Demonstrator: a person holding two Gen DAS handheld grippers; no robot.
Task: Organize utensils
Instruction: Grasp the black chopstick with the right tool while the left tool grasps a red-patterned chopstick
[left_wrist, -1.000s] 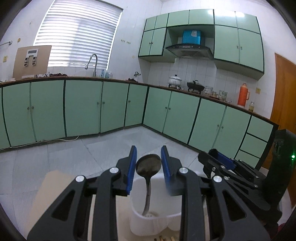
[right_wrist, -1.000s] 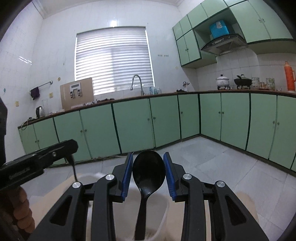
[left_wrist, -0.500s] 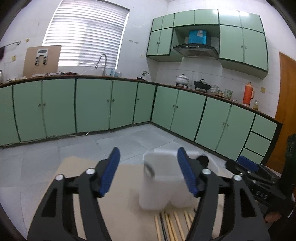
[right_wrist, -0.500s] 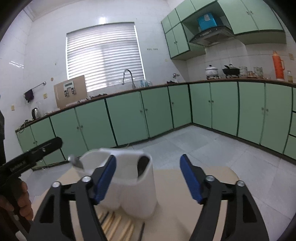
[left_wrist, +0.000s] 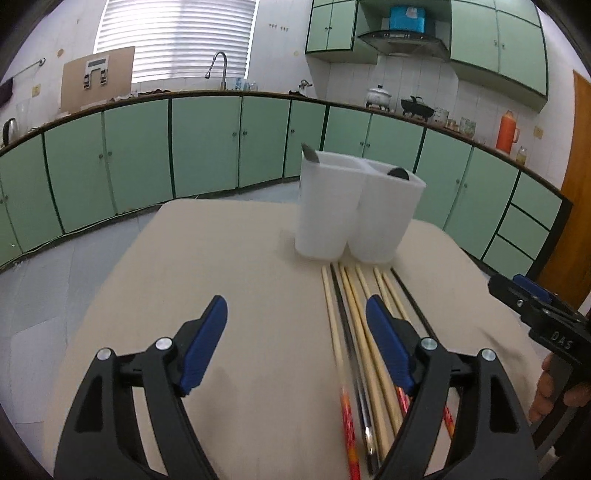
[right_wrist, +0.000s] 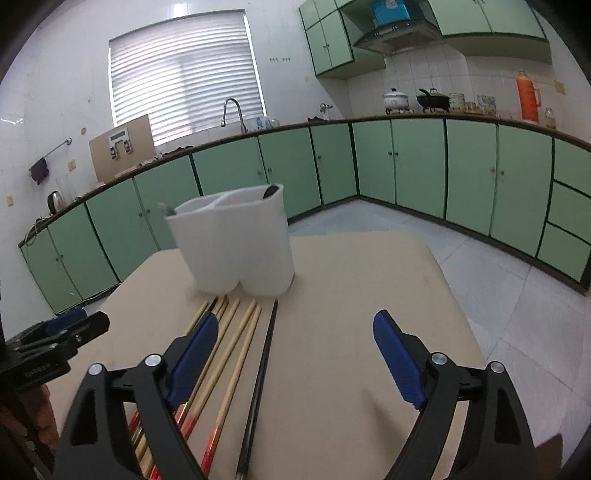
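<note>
A white two-compartment holder (left_wrist: 354, 206) (right_wrist: 236, 243) stands on the beige table (left_wrist: 221, 258) (right_wrist: 369, 277). A metal spoon (left_wrist: 308, 153) (right_wrist: 164, 208) pokes out of one compartment and a black spoon (left_wrist: 399, 172) (right_wrist: 270, 191) out of the other. Several chopsticks (left_wrist: 354, 314) (right_wrist: 236, 332) lie side by side in front of the holder. My left gripper (left_wrist: 295, 310) hovers back from the holder, jaws opening and empty, its right finger over the chopsticks. My right gripper (right_wrist: 295, 321) is likewise back, jaws opening with nothing between them, its left finger over the chopsticks.
Each gripper shows at the edge of the other's view, right gripper (left_wrist: 532, 306) and left gripper (right_wrist: 62, 332), each held by a hand (left_wrist: 550, 384). Green cabinets ring the tiled floor beyond the table's far edge. A wooden door (left_wrist: 576, 184) is at right.
Both grippers let go of their spoons, which now stand in the holder. Both pulled back and sank toward the table, jaws spreading wide; the chopsticks came into view.
</note>
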